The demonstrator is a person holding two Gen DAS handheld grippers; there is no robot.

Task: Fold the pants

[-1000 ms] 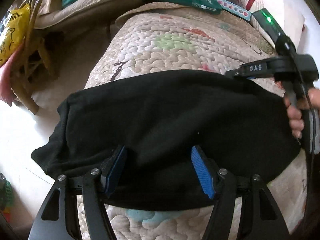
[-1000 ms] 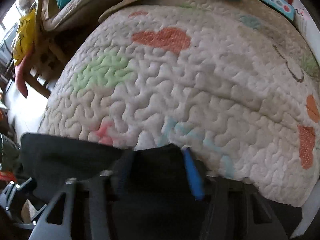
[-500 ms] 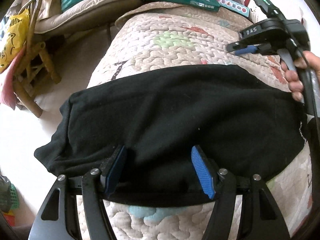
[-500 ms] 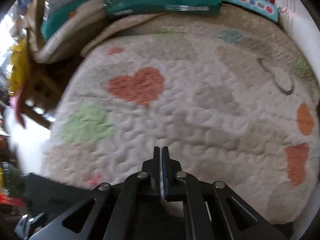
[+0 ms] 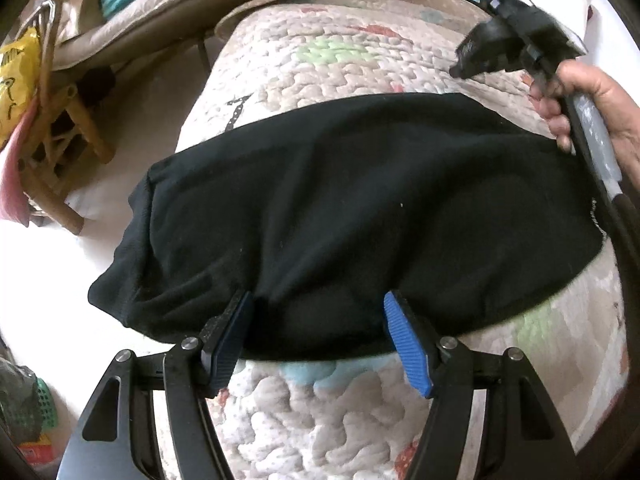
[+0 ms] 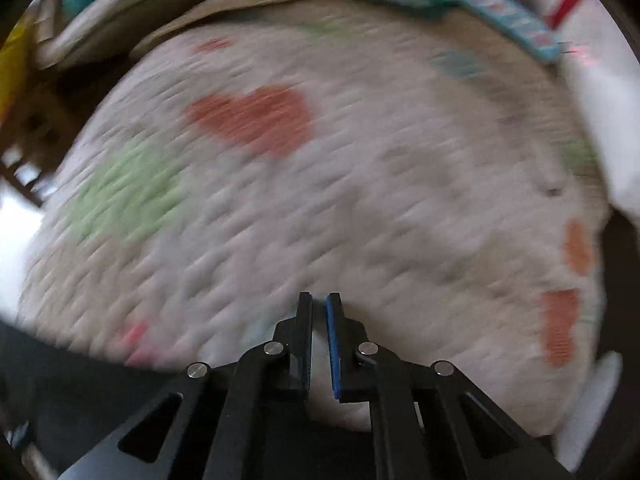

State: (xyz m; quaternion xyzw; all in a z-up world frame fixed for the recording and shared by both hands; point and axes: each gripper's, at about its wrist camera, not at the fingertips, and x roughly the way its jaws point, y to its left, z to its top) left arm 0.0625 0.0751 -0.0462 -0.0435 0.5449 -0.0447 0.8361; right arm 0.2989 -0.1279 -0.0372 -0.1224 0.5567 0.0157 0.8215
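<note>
Across the near edge of the quilted mattress (image 5: 360,52), black pants (image 5: 360,208) are being left folded flat; the left gripper (image 5: 316,332) is spread at their hem, the right gripper (image 6: 319,306) nearly closed, empty. Another fold is likely being prepared.

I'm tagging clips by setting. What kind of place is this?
Probably a lived-in home room. Black pants lie on a quilted, heart-patterned cover, with a wooden chair and household clutter beside it.
</note>
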